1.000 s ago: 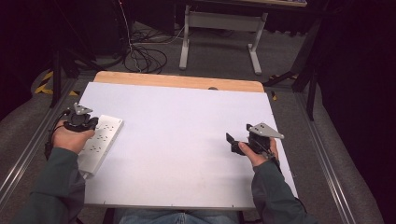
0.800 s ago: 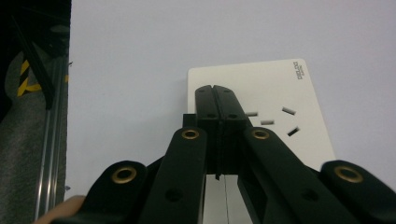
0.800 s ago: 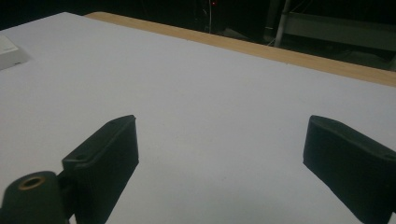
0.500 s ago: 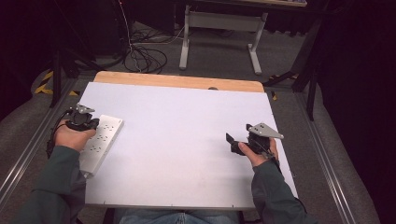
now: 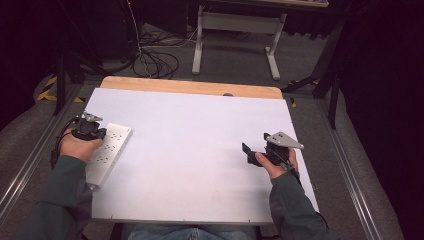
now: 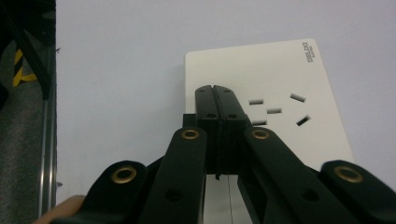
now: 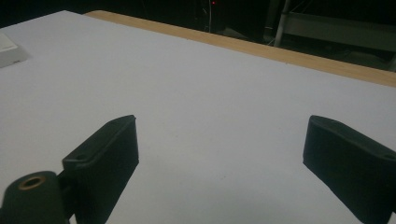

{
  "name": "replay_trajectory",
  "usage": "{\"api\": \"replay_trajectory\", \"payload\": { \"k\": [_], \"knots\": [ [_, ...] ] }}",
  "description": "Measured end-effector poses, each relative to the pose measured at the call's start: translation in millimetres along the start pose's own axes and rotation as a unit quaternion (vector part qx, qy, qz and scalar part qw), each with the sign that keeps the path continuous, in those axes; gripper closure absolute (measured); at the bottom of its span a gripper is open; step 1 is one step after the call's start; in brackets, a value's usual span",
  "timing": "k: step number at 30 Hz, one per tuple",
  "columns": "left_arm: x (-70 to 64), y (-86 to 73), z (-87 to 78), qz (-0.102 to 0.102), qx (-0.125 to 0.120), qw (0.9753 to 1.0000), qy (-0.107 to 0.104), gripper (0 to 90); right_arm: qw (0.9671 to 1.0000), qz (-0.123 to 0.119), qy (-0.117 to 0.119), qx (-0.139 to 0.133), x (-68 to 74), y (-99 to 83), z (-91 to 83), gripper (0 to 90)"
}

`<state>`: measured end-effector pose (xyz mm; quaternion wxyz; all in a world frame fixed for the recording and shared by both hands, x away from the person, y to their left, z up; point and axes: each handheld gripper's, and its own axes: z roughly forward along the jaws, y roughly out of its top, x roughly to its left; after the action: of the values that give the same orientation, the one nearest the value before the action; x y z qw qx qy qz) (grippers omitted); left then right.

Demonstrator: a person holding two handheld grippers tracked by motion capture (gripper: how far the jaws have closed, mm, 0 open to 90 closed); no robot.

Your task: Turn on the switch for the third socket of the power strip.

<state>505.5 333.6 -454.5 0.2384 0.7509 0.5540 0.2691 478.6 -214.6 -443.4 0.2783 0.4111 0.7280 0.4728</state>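
At the near edge of the table (image 5: 200, 200) the person's two forearms come in, both in dark green sleeves; the left sleeve (image 5: 60, 195) lies over the near end of a white power strip (image 5: 107, 152), and the right sleeve (image 5: 295, 210) rests on the white tabletop toward its right side.

The left hand (image 5: 77, 146) holds the left gripper (image 5: 92, 134) directly above the power strip, which lies along the table's left edge, its long side running away from the person and angled slightly to the right; in the left gripper view the two black jaws are pressed flat together with nothing between them — their tips (image 6: 215, 93) sit over the strip's white face (image 6: 280, 79), just beside a cluster of socket slots (image 6: 278, 109); whether the tips touch the strip cannot be told.

The right hand (image 5: 274, 162) holds the right gripper (image 5: 250, 150) low over bare tabletop, well apart from the strip, pointing toward the table's left; a grey three-cornered plate (image 5: 284, 140) sits on top of it; in the right gripper view its jaws stand wide apart with only white surface between them, and a corner of the strip (image 7: 11, 53) shows far off at the left.

Farther on, a wooden strip (image 5: 195, 87) edges the table's far side; beyond it — on the grey floor — lie tangled cables (image 5: 150, 55) and the legs of a white stand (image 5: 235, 30).
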Motion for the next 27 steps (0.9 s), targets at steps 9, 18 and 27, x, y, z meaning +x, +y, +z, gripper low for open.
{"api": "replay_trajectory", "payload": {
  "k": [9,18,27],
  "knots": [
    [-1.9,-0.2,1.4,0.006,0.004,1.0000,0.000,89.9,1.0000,0.000,0.000,0.000,0.3,-0.1,-0.1,10.9],
    [-2.3,-0.4,1.2,0.006,0.004,1.0000,0.003,90.0,1.0000,-0.001,0.000,0.000,0.1,0.0,-0.4,10.9],
    [-4.6,-2.8,0.8,-0.009,0.011,0.9999,0.004,90.0,1.0000,0.004,-0.003,-0.002,-0.2,0.2,-1.9,10.9]
  ]
}}
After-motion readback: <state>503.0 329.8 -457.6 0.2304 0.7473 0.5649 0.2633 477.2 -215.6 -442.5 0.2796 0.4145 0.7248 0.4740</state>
